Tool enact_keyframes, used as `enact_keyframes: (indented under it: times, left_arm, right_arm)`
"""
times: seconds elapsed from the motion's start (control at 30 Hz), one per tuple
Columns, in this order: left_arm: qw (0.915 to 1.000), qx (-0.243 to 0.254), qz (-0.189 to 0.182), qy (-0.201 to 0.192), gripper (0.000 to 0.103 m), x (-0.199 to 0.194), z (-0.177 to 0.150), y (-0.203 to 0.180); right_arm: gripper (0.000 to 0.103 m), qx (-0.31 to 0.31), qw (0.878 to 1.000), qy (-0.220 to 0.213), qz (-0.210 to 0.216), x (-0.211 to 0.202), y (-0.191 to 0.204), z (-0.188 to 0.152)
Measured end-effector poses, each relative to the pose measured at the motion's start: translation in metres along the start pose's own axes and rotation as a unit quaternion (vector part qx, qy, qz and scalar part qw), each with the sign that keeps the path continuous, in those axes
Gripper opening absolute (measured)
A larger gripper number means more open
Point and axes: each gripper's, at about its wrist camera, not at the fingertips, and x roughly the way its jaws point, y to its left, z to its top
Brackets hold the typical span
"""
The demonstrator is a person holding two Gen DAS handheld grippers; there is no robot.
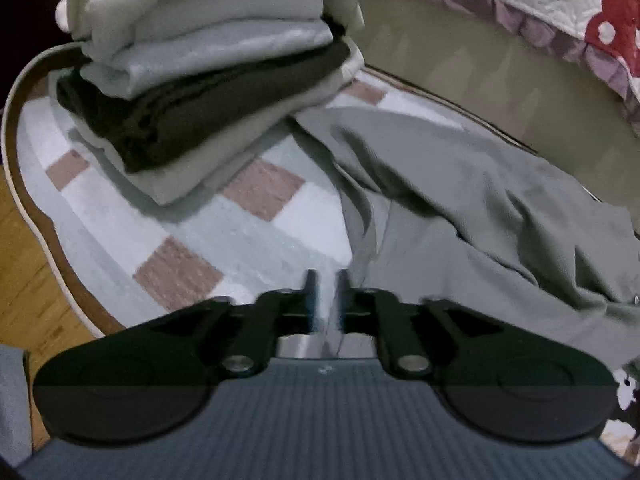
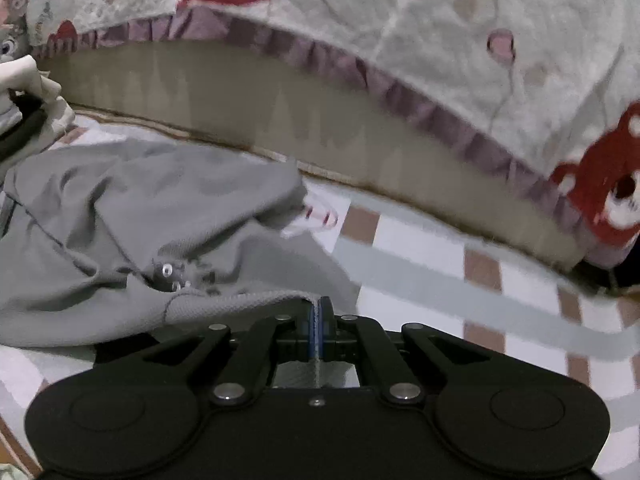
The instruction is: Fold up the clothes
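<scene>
1. Right gripper (image 2: 319, 312) is clamped shut on the ribbed hem of the crumpled grey cotton garment (image 2: 132, 216), likely anchoring that edge for a fold.
2. Left gripper (image 1: 325, 296) stands slightly parted, holding nothing, beside the garment on the checked mat (image 1: 256, 192).
3. Folded clothes stack (image 1: 208, 80) sits aside, apparently finished.

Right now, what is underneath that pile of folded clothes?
The pile of folded clothes sits on a checked mat of grey, white and pink squares. The mat's pattern directly beneath the pile is covered, so anything else there cannot be seen.
</scene>
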Motion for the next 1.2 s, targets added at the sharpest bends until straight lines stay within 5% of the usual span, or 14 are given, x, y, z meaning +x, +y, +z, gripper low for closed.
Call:
enact_keyframes:
  times: [0.07, 0.1, 0.27, 0.4, 0.5, 0.7, 0.8, 0.87, 0.97, 1.07, 1.13, 1.17, 1.2]
  left_arm:
    - [0.9998, -0.005, 0.006, 0.02, 0.066, 0.007, -0.002, 0.001]
    - [0.9995, -0.007, 0.008, 0.031, 0.073, 0.01, -0.002, 0.002]
    - [0.9949, 0.004, 0.009, 0.101, 0.075, 0.032, -0.01, -0.002]
    - [0.9902, 0.048, 0.005, 0.131, 0.077, 0.044, -0.02, -0.021]
    - [0.991, 0.032, 0.038, 0.124, 0.077, 0.047, -0.021, -0.024]
    - [0.9876, 0.023, -0.012, 0.155, 0.079, 0.054, -0.029, -0.025]
    - [0.9845, 0.064, -0.013, 0.163, 0.083, 0.055, -0.035, -0.04]
    - [0.9823, 0.088, 0.003, 0.165, 0.089, 0.058, -0.04, -0.051]
    - [0.9816, 0.114, 0.023, 0.151, 0.098, 0.059, -0.045, -0.065]
    - [0.9832, 0.119, 0.016, 0.138, 0.098, 0.059, -0.049, -0.068]
    - [0.9853, 0.125, 0.011, 0.115, 0.084, 0.052, -0.048, -0.068]
    - [0.9857, 0.135, 0.011, 0.1, 0.034, 0.047, -0.046, -0.07]
    - [0.9856, 0.148, 0.013, 0.081, 0.007, 0.04, -0.044, -0.072]
  right_arm:
    - [0.002, -0.023, 1.0, 0.003, -0.011, 0.003, 0.003, 0.003]
    - [0.002, -0.042, 0.999, 0.01, -0.016, 0.008, 0.006, 0.003]
    - [0.002, -0.21, 0.974, 0.075, -0.044, 0.044, 0.039, -0.016]
    - [0.002, -0.168, 0.984, 0.064, -0.004, 0.041, 0.034, -0.004]
    - [0.002, -0.096, 0.994, 0.052, 0.015, 0.034, 0.018, 0.006]
    - [0.006, 0.004, 0.993, 0.113, 0.04, 0.043, 0.002, -0.006]
    - [0.019, 0.022, 0.989, 0.132, 0.054, 0.049, 0.003, -0.01]
    - [0.046, 0.029, 0.988, 0.136, 0.065, 0.051, 0.005, -0.012]
    - [0.065, 0.018, 0.987, 0.149, 0.054, 0.058, 0.011, -0.011]
    - [0.068, -0.007, 0.985, 0.167, 0.038, 0.069, 0.018, -0.013]
    - [0.068, -0.029, 0.984, 0.173, 0.032, 0.078, 0.023, -0.016]
    - [0.068, -0.042, 0.984, 0.172, 0.028, 0.082, 0.025, -0.018]
    - [0.067, -0.062, 0.986, 0.156, 0.019, 0.086, 0.027, -0.018]
